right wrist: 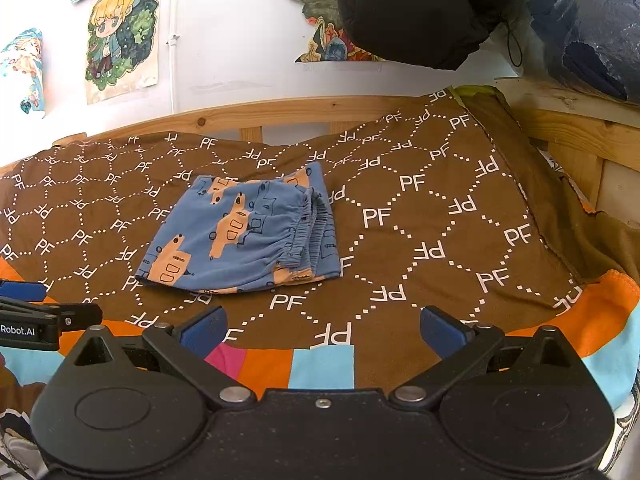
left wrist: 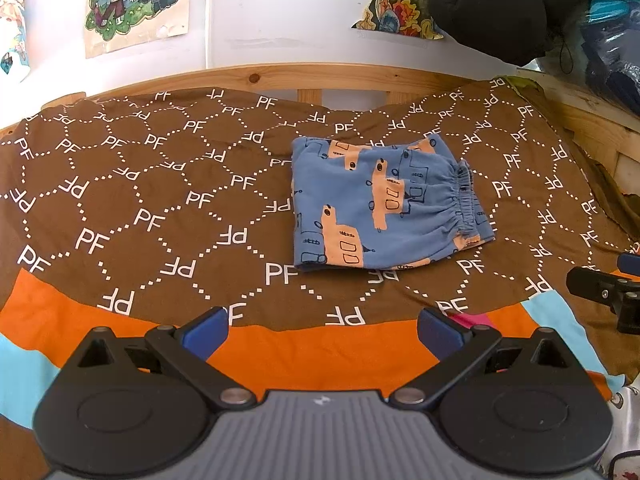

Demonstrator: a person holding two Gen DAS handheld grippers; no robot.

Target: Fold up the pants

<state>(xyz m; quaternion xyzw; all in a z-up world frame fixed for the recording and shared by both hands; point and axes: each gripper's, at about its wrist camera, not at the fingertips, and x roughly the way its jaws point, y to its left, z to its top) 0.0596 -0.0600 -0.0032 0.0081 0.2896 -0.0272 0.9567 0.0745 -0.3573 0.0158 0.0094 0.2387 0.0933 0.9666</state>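
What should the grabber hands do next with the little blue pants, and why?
Probably nothing more than pull back and leave them. The blue pants already lie folded in a compact bundle on the brown blanket. The left gripper and right gripper are both open, hold nothing, and sit short of the pants.

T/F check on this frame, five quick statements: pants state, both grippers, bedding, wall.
1. The blue pants lie folded on the brown bedspread. True.
2. The left gripper is shut on the pants. False: it is open and short of them, holding nothing.
3. The right gripper is open and empty. True.
4. The elastic waistband is tucked out of sight. False: it shows on top, on the pants' right side.
5. The wall behind the bed is bare. False: a cartoon poster hangs there.
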